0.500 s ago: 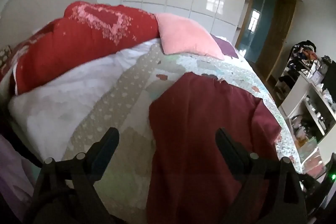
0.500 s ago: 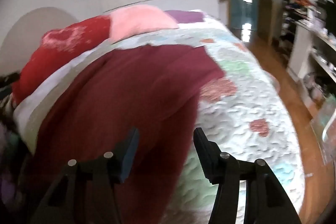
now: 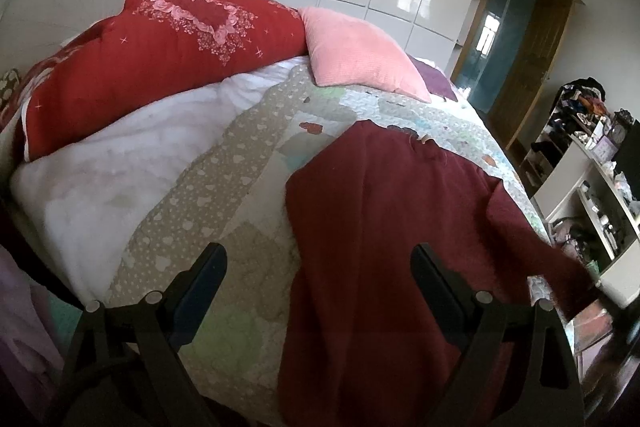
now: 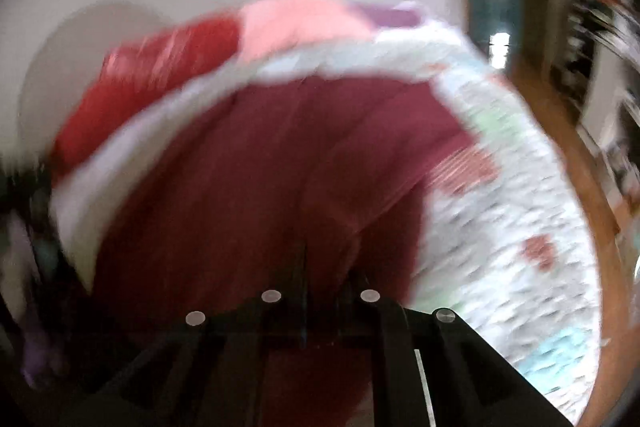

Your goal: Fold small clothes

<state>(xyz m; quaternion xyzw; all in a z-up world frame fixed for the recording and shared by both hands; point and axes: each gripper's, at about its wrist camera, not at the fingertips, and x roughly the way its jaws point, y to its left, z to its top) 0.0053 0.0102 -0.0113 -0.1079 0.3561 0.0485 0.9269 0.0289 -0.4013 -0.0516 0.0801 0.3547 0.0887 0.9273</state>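
A dark red garment (image 3: 396, 227) lies spread on the patchwork bed quilt (image 3: 248, 171), one sleeve reaching toward the bed's right edge. My left gripper (image 3: 320, 267) is open and empty, hovering above the garment's near left edge. In the blurred right wrist view the same garment (image 4: 260, 187) fills the middle. My right gripper (image 4: 320, 275) is shut, its fingers pinched together on the garment's near edge.
A red heart-patterned pillow (image 3: 168, 55) and a pink pillow (image 3: 356, 55) lie at the head of the bed. A white blanket (image 3: 120, 167) lies at the left. Cluttered shelves (image 3: 592, 187) stand right of the bed, a door (image 3: 504, 39) beyond.
My right gripper has closed from open onto the garment's edge and is moving fast, blurring its view. My left gripper stays open and has hardly moved.
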